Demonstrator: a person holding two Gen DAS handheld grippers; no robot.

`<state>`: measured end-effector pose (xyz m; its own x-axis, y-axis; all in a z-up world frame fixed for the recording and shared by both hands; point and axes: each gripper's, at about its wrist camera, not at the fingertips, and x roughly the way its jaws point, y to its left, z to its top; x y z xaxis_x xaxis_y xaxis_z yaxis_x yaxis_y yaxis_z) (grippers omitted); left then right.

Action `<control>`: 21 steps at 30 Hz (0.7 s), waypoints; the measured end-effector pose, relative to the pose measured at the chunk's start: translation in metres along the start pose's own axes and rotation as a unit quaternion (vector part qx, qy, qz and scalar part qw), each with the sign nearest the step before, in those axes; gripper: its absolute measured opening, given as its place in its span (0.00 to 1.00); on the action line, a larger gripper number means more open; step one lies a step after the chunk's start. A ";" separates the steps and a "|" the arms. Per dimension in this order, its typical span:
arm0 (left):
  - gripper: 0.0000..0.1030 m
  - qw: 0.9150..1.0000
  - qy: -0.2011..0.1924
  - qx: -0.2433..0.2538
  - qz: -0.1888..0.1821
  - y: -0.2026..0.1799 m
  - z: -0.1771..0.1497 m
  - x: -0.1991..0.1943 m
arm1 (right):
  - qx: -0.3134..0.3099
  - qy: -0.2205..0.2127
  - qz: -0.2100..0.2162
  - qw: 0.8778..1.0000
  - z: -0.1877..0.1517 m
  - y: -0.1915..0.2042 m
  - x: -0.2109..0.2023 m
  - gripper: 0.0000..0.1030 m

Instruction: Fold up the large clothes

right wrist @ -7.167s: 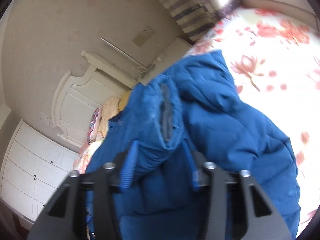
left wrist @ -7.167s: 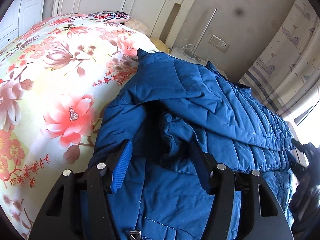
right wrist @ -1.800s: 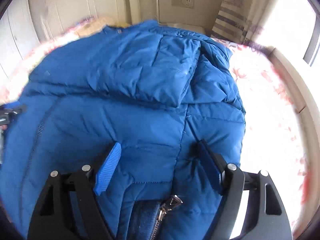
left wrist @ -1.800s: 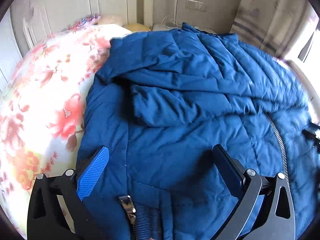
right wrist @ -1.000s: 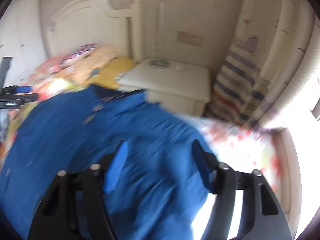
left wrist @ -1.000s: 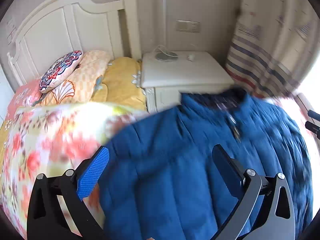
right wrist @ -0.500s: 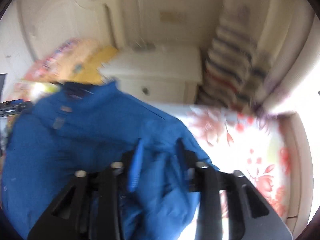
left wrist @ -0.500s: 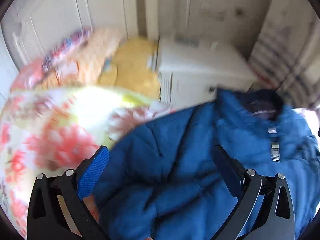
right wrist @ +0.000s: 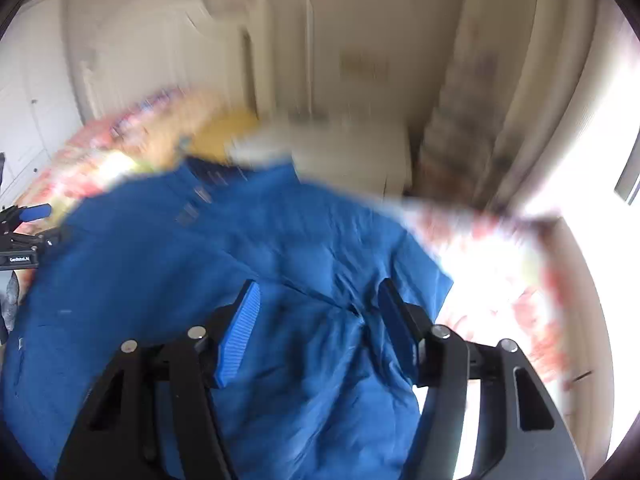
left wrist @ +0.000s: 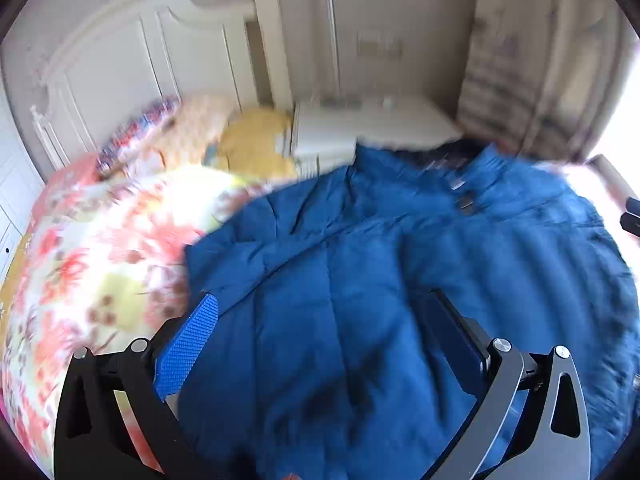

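A blue quilted puffer jacket (left wrist: 400,280) lies on the floral bedspread (left wrist: 100,260), collar toward the headboard; it also shows in the right wrist view (right wrist: 200,280). My left gripper (left wrist: 324,320) is open wide, low over the jacket's left part, nothing between its pads. My right gripper (right wrist: 316,312) is open over the jacket's right edge, with cloth bunched between the fingers but not clamped. The left gripper also shows at the left edge of the right wrist view (right wrist: 24,232). Both views are blurred.
A white headboard (left wrist: 160,60) and pillows (left wrist: 192,132) are at the back left. A white nightstand (left wrist: 368,124) stands beyond the jacket's collar. A striped curtain (left wrist: 520,80) hangs at the right, near a bright window.
The right gripper's jaws have widened since half a second ago, letting go of the cloth. Both cameras have shifted over the jacket. The left gripper stays open.
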<state>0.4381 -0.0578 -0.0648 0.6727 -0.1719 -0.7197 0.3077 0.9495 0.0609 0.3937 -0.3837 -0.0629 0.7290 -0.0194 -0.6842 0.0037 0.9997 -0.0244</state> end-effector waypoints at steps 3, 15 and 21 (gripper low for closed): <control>0.96 1.000 -0.008 0.018 -0.012 -0.017 -0.020 -0.024 | -0.034 -0.011 0.042 0.998 -0.015 0.038 -0.023 0.66; 0.96 0.999 0.015 0.031 -0.028 -0.052 -0.080 -0.052 | -0.074 0.036 0.033 0.996 -0.074 0.092 -0.037 0.66; 0.96 0.994 0.084 0.054 -0.047 -0.080 -0.140 -0.032 | -0.110 0.105 0.063 0.986 -0.118 0.129 -0.027 0.68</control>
<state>0.2980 -0.0912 -0.1433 0.5183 -0.2036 -0.8306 0.4411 0.8957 0.0556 0.2933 -0.2558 -0.1333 0.5569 0.0796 -0.8268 -0.2433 0.9674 -0.0708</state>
